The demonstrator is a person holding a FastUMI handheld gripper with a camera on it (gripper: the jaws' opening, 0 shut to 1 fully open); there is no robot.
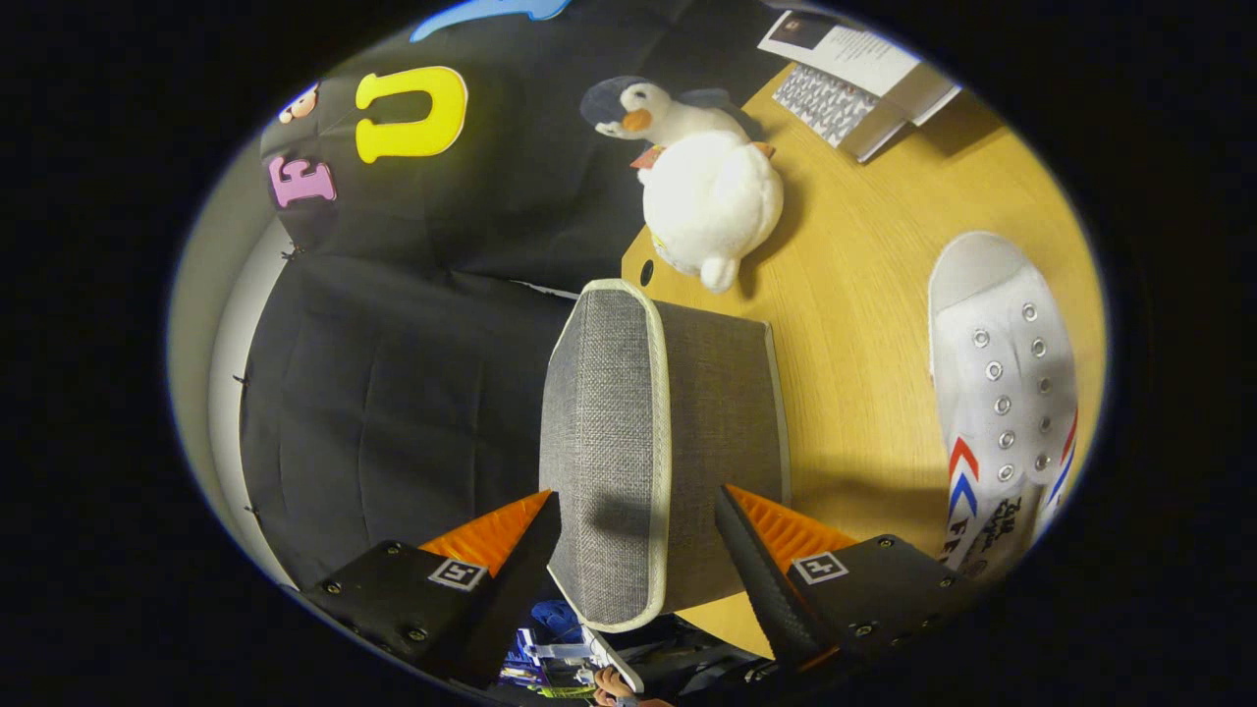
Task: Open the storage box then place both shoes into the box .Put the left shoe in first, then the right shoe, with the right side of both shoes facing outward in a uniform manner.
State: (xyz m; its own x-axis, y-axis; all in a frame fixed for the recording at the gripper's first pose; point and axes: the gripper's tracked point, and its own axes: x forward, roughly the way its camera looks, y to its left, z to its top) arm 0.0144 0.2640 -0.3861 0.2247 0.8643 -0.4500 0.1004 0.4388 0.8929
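Spread fingers [535, 535] of gripper [638, 530] either side of grey woven-fabric storage box [648, 442], its pale piped edge running between them (whether either finger touches the cloth, cannot tell), box standing on wooden table [864, 295] at its edge. Beyond box, plush penguin [702, 182], round, fluffy white body, dark head; farther off, booklet [854, 79] lying flat with printed pages. Off to one side, well apart from box, white canvas shoe [1002, 383] with metal eyelets, rubber toe cap, red and blue chevron stripes, no laces visible.
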